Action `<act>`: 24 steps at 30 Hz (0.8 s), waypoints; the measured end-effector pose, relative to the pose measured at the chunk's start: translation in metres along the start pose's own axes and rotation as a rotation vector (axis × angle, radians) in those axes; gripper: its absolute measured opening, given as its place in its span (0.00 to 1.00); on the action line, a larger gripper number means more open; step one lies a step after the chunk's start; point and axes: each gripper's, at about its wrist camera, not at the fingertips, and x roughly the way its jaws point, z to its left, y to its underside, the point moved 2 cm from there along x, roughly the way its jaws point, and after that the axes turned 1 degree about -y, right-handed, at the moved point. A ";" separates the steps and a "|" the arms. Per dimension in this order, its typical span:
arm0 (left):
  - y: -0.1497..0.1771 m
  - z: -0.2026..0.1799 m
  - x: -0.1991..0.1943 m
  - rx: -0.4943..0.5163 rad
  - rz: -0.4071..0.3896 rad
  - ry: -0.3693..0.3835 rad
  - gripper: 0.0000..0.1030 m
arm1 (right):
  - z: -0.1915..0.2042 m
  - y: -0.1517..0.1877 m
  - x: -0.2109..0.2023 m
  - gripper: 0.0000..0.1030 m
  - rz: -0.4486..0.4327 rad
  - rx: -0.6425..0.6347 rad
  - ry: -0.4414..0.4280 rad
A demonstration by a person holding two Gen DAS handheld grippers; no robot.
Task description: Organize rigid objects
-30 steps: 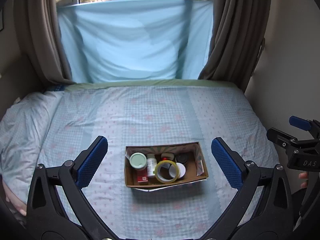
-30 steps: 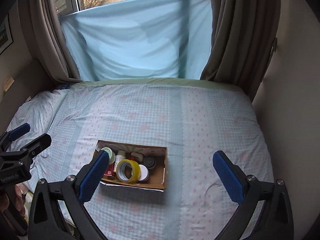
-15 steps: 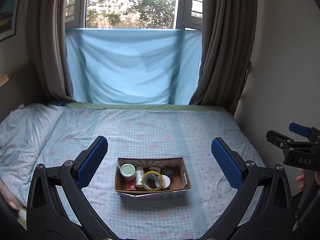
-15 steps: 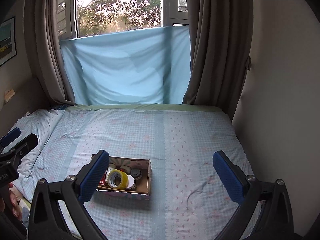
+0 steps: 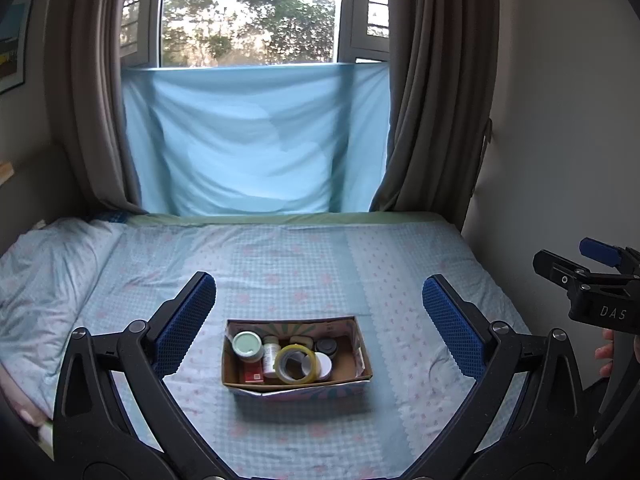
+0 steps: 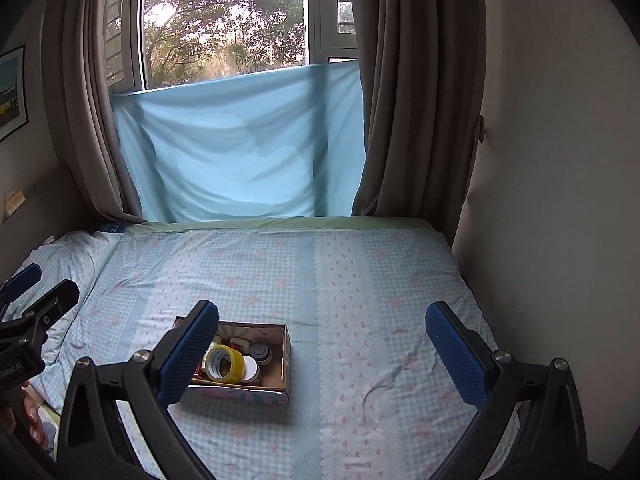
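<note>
A cardboard box (image 5: 360,354) sits on the bed (image 5: 304,268). It holds a yellow tape roll (image 5: 294,365), a jar with a pale green lid (image 5: 247,345), a white bottle (image 5: 271,354), a red pack (image 5: 252,372), a dark lid (image 5: 326,346) and a white lid. My left gripper (image 5: 318,326) is open and empty, held back from the box. My right gripper (image 6: 320,348) is open and empty; its left finger hides the box's (image 6: 285,354) left part. The tape roll (image 6: 225,363) also shows in the right wrist view.
A pillow (image 5: 44,272) lies at the bed's left. A blue cloth (image 5: 256,140) hangs over the window between brown curtains (image 5: 432,100). A wall (image 6: 560,200) runs along the bed's right side. The right gripper's body (image 5: 596,292) shows at the left wrist view's right edge.
Both grippers have drawn back and tilted up from the bed. The box looks smaller and lower in both views, and more of the window shows. Both stay open.
</note>
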 end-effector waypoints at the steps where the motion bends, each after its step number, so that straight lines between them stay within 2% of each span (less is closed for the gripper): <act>1: 0.000 -0.001 0.000 0.003 -0.001 0.000 1.00 | 0.000 0.000 0.000 1.00 0.000 0.000 0.000; 24: 0.003 -0.009 0.001 0.005 -0.005 -0.013 1.00 | -0.007 -0.001 -0.007 1.00 -0.029 -0.006 0.012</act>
